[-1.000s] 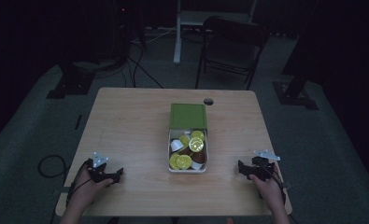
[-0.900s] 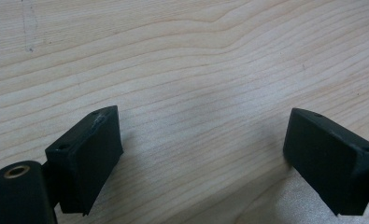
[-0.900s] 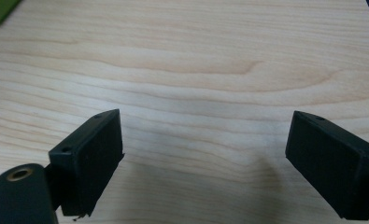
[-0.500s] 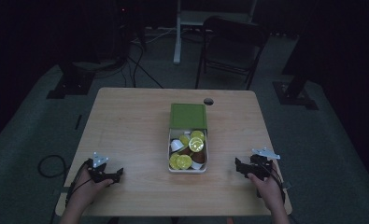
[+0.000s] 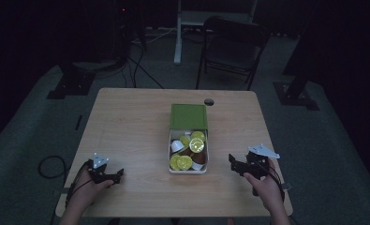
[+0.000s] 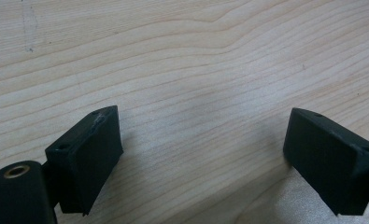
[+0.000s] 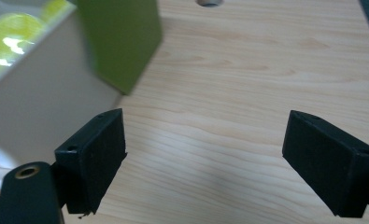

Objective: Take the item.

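Note:
A white box [image 5: 188,168] with a green lid [image 5: 188,116] slid back over its far half stands mid-table; several yellow-topped capsules [image 5: 184,162] lie in it. My left gripper [image 5: 118,174] rests on the table at the front left, jaws open over bare wood [image 6: 203,140]. My right gripper [image 5: 233,162] hangs off the table to the right of the box. Its jaws have just been closing a little but stay open, with nothing between them [image 7: 205,140]. The right gripper view has the box's white wall [image 7: 42,84] and green lid [image 7: 121,37] at the left.
The wooden table [image 5: 126,122] has a round cable hole [image 5: 209,101] behind the box. A dark chair [image 5: 232,42] stands beyond the far edge. Cables [image 5: 49,166] lie on the floor at the left.
My right gripper has lifted and drifted left toward the box. The left gripper and the box have stayed put.

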The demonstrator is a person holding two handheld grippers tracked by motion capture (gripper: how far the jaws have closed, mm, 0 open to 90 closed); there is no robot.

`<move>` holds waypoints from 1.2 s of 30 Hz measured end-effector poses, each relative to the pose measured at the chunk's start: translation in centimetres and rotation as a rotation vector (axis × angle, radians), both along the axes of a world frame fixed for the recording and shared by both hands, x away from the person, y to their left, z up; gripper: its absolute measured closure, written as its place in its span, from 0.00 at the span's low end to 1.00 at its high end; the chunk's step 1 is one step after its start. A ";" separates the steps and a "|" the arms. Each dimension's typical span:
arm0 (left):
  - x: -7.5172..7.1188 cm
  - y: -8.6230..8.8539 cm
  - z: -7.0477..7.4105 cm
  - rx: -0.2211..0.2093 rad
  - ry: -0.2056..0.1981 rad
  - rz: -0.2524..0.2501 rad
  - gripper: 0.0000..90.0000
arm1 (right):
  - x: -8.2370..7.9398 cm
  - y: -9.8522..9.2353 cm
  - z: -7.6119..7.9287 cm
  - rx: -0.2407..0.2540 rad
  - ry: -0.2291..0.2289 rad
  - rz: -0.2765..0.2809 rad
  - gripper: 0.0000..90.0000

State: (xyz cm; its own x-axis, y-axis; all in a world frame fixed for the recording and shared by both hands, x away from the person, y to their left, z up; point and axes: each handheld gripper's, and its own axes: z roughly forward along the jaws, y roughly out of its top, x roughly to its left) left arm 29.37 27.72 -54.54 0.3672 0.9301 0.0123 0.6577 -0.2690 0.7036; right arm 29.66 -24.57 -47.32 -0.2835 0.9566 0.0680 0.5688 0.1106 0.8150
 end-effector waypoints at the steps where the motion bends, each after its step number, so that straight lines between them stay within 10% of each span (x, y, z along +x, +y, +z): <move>1: 0.0 0.0 0.0 0.000 0.000 0.000 0.13 | -0.1 0.4 0.3 0.001 -0.008 0.014 0.15; 36: 0.0 0.0 0.0 0.001 0.001 -0.001 0.13 | -1.6 9.7 3.5 0.009 -0.076 0.310 0.16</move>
